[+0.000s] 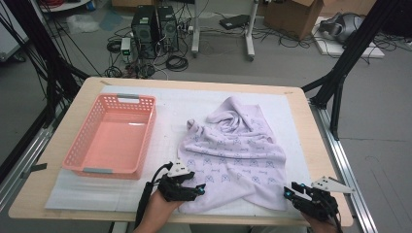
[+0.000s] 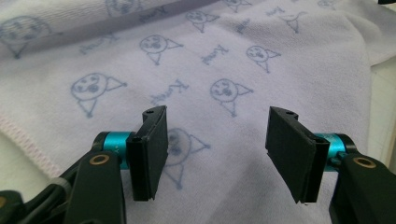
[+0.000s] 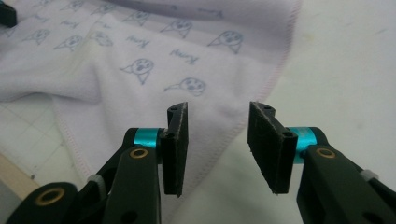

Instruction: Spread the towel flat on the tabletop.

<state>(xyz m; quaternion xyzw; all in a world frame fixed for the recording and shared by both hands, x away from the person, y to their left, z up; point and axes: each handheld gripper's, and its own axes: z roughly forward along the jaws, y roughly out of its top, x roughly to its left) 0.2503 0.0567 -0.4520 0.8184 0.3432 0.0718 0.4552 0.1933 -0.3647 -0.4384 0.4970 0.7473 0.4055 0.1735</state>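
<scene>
A wooden table [image 1: 58, 145] covered by a white mat [image 1: 165, 104] fills the middle of the high view. A pale lilac towel [image 1: 233, 155] printed with small blue cartoon faces lies crumpled on the mat, right of centre, bunched at its upper end and spreading wider toward the lower edge of the frame. To its left, in the left half of the frame, stands an empty pink plastic basket [image 1: 145, 141] with perforated walls. At the bottom, just left of centre, a hand holds the left gripper [image 1: 194, 190] at the towel's lower left corner. At the lower right, the right gripper [image 1: 290, 192] sits just beside the towel's lower right edge. In the left gripper view, the left gripper [image 2: 215, 149] has its two black jaws standing wide apart over the printed cloth [image 2: 224, 70], which spans the frame behind them; nothing is clamped between the pads. In the right gripper view, the right gripper [image 3: 217, 144] has its jaws parted by a moderate gap, empty, poised above the towel's stitched hem [image 3: 275, 79], which runs down the middle of the frame, with bare white mat [image 3: 345, 65] on the right.
</scene>
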